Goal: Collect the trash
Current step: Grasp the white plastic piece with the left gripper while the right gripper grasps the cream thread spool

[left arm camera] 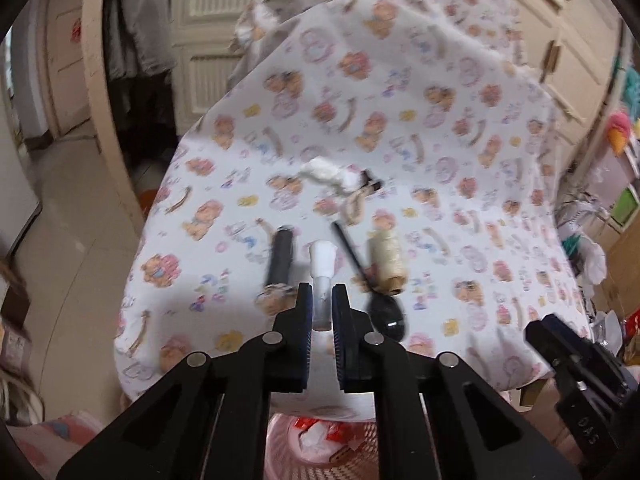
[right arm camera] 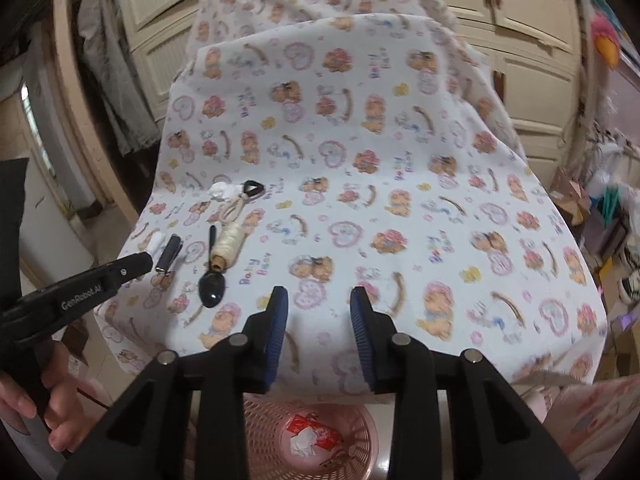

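A desk (right arm camera: 400, 208) under a bear-print cloth stood above a pink basket (right arm camera: 360, 432). Your left claw (left arm camera: 322, 304) was clamped on a small white-capped tube (left arm camera: 321, 264); your right claw (right arm camera: 319, 300) hung apart, empty. The thin tube could have slipped and missed the basket.

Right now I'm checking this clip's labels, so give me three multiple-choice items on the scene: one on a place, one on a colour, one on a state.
1. Where is the basket?
A. on the cloth
B. on the floor below the table's near edge
C. hung on a door

2. What colour is the spoon?
A. black
B. white
C. red

3. What does the left gripper hold?
A. nothing
B. the spoon
C. a white-capped tube

Answers:
1 B: the pink basket sits low, under the cloth's near edge.
2 A: the spoon is black.
3 C: the left gripper pinches the tube.
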A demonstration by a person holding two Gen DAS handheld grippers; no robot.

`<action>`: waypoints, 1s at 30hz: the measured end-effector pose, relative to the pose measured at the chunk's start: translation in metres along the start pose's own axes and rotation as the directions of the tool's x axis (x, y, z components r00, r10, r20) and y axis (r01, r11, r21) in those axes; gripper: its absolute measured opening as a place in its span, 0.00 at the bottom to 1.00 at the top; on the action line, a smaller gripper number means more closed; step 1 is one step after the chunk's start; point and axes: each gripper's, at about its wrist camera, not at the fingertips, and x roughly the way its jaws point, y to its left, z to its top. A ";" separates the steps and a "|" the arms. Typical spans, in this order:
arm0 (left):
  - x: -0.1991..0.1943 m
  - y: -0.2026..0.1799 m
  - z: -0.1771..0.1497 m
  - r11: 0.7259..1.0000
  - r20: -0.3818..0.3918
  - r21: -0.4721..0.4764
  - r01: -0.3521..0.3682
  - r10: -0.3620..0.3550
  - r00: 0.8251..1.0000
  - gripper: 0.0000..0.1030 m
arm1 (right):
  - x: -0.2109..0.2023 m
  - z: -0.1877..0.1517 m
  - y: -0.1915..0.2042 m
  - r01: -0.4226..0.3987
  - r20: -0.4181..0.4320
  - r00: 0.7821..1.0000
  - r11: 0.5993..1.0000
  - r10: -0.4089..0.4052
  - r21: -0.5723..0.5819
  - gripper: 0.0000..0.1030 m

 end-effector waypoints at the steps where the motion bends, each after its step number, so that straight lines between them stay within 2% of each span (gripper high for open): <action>1: 0.007 0.001 0.001 0.999 -0.054 0.013 -0.037 0.038 0.998 0.08 | 0.002 0.003 0.004 -0.005 0.005 1.000 1.000 0.005 -0.012 0.30; 2: 0.012 0.004 0.001 0.998 -0.093 0.022 -0.051 0.053 0.994 0.08 | 0.003 0.006 0.010 -0.011 0.012 1.000 1.000 0.012 -0.025 0.30; 6: 0.007 0.023 0.003 0.998 -0.090 -0.064 0.001 -0.006 0.996 0.08 | 0.018 0.014 0.037 -0.048 0.019 0.999 0.995 0.049 -0.084 0.30; 9: 0.002 0.032 0.006 0.997 -0.079 -0.073 -0.018 0.012 0.997 0.08 | 0.036 0.014 0.057 -0.049 0.013 0.999 0.992 0.051 -0.116 0.30; 12: 0.005 0.042 0.006 0.994 -0.093 -0.109 -0.003 -0.007 0.996 0.08 | 0.053 0.015 0.068 -0.065 -0.003 0.998 0.992 0.065 -0.111 0.30; 18: 0.006 0.039 0.006 0.995 -0.102 -0.099 0.012 -0.022 0.995 0.08 | 0.072 0.016 0.091 -0.034 0.006 0.999 0.986 0.036 -0.164 0.30; 22: 0.001 0.036 0.008 0.993 -0.094 -0.112 0.025 -0.035 0.995 0.08 | 0.086 0.015 0.094 -0.006 -0.021 1.000 0.991 0.003 -0.131 0.30; 23: -0.001 0.037 0.009 0.992 -0.087 -0.123 0.036 -0.047 0.995 0.08 | 0.089 0.015 0.093 0.010 -0.028 1.000 0.993 -0.013 -0.116 0.27; 24: -0.003 0.037 0.010 0.991 -0.080 -0.124 0.046 -0.056 0.995 0.08 | 0.090 0.015 0.093 0.017 -0.032 0.999 0.994 -0.021 -0.104 0.19; 25: -0.004 0.037 0.011 0.992 -0.073 -0.121 0.048 -0.057 0.996 0.08 | 0.091 0.014 0.093 0.024 -0.032 0.999 0.995 -0.027 -0.093 0.17; 30: -0.002 0.038 0.010 0.990 -0.084 -0.130 0.052 -0.063 0.994 0.08 | 0.080 0.012 0.087 0.036 0.002 0.999 0.998 -0.036 -0.055 0.14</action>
